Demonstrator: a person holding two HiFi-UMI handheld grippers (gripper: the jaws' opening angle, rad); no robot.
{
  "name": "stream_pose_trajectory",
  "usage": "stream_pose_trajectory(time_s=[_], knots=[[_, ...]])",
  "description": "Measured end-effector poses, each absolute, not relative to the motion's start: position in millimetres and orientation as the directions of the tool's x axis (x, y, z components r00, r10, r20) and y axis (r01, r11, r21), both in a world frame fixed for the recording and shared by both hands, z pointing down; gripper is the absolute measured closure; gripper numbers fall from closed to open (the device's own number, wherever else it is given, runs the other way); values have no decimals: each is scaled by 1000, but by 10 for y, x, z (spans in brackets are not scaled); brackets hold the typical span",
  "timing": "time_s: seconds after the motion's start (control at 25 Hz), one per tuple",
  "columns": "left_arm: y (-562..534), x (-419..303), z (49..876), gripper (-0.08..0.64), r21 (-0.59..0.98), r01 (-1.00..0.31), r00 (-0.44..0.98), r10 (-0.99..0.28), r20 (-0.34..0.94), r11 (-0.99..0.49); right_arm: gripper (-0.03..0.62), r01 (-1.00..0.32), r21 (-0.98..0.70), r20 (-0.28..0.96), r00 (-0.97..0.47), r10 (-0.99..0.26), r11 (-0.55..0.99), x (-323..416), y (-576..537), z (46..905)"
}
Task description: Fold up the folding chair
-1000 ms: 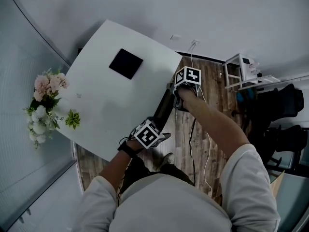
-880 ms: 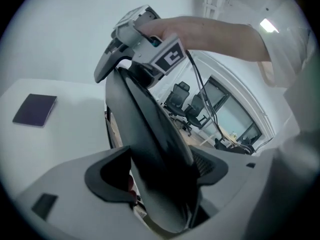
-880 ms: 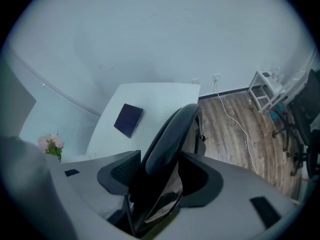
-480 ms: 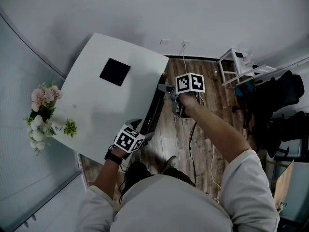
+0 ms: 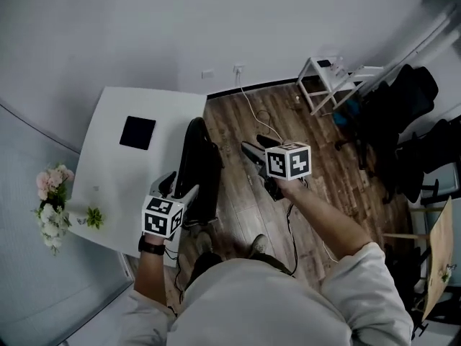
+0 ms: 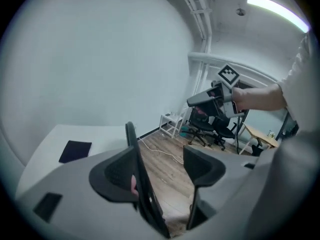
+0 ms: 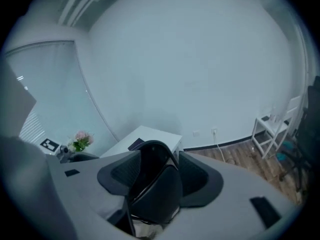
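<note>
The black folding chair (image 5: 196,170) stands nearly flat on the wooden floor, beside the white table (image 5: 108,171). My left gripper (image 5: 178,186) is at the chair's near edge. In the left gripper view (image 6: 160,159) the chair's thin edge (image 6: 142,184) runs between the jaws against the left pad (image 6: 116,173); the right pad stands apart and the jaws are closing. My right gripper (image 5: 253,147) hangs to the right of the chair, off it. In the right gripper view (image 7: 159,166) the chair's back (image 7: 155,189) shows beyond the closing jaws, with nothing pressed.
On the table lie a black square pad (image 5: 137,132) and a bunch of flowers (image 5: 50,207). A white cable (image 5: 259,121) trails over the floor. A white stool (image 5: 328,78) and black office chairs (image 5: 410,121) stand at the far right. My feet (image 5: 256,245) are near the chair.
Both grippers have risen. The right gripper has come off the chair's top and swung away to the right. The left gripper stays at the chair's edge, and the view has swung right.
</note>
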State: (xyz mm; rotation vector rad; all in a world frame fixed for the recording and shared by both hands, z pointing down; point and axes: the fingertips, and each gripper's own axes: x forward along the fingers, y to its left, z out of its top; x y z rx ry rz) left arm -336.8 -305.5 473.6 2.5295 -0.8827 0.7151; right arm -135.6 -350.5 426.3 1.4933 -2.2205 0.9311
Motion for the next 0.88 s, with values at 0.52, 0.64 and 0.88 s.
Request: stream_pose_trajectory(time_s=[0.52, 0.64, 0.88], knots=[[-2655, -1891, 3833, 387, 90, -586, 756, -504, 418, -805, 458, -993, -45, 355, -118, -927, 109, 306, -1873, 3438], [-2555, -1694, 3772, 429, 73, -574, 764, -502, 405, -815, 520, -999, -21, 307, -54, -950, 50, 511, -1579, 3356], [-2379, -1440, 3638, 534, 43, -572, 769, -517, 377, -819, 574, -1000, -8, 252, 2, -968, -5, 721, -1148, 3274]])
